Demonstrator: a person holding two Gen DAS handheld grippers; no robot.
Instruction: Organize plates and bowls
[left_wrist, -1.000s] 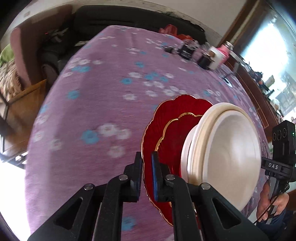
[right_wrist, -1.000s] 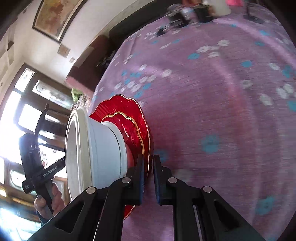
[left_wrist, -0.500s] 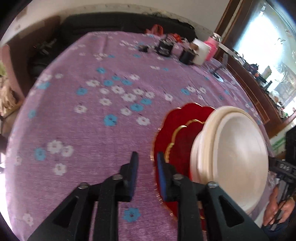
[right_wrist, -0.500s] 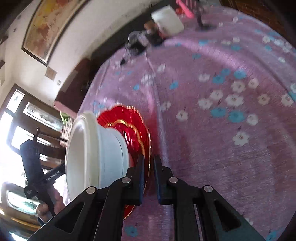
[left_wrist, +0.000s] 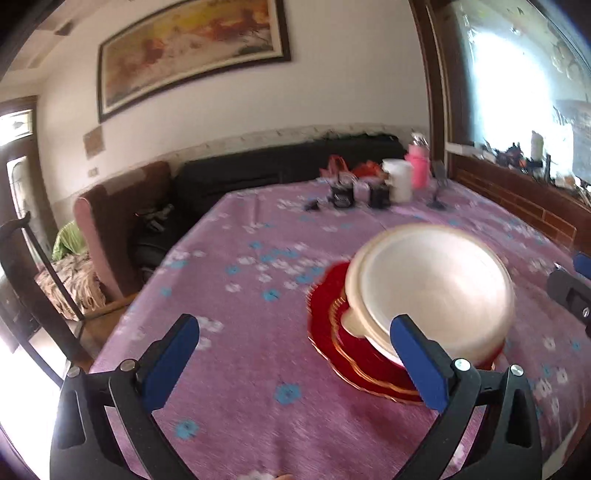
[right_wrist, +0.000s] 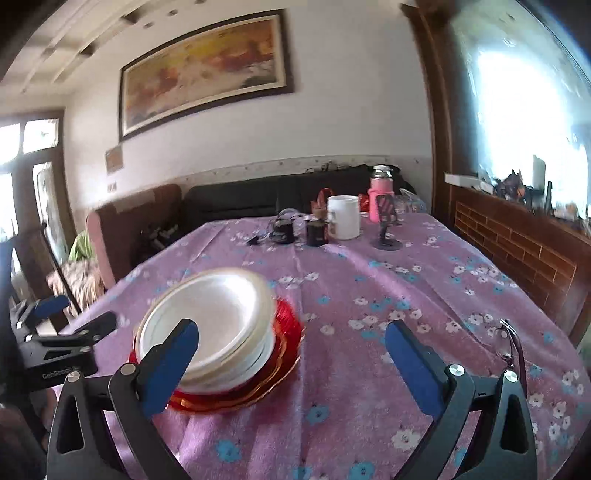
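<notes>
Purple cloth with blue and white flowers covers the table (left_wrist: 258, 369) in the left wrist view, and behind it stand a dark sofa (left_wrist: 280, 166) and a wall with a long framed painting (left_wrist: 192, 55). At the far end of the table sit a white mug (left_wrist: 398, 182), a pink bottle (left_wrist: 418, 170) and some small dark items that are too blurred to tell apart. The left gripper (left_wrist: 293, 350) is spread wide, its blue pads well apart and holding nothing. Ahead of it and to the right, a stack of white bowls (left_wrist: 436, 284) sits on red plates (left_wrist: 332, 332) with gold scalloped edges; the right pad overlaps the near edge of the stack in the picture, but whether it touches cannot be told. The stack is smeared by motion blur. At the right edge a part of the other gripper shows.

From the right wrist view the same table (right_wrist: 406, 295) runs toward the sofa (right_wrist: 258, 199) and the painting (right_wrist: 207, 66). The mug (right_wrist: 343, 217) and the pink bottle (right_wrist: 380, 192) stand at the far end, with a small phone stand (right_wrist: 386, 236) just in front of the bottle. The right gripper (right_wrist: 291, 350) is also spread wide and empty. The bowls (right_wrist: 218, 317) rest on the red plates (right_wrist: 284, 332) to the left, partly behind the left pad. A pair of glasses (right_wrist: 511, 343) lies on the cloth near the right finger. The left gripper (right_wrist: 70, 317) shows at the left edge, beside the plates.
</notes>
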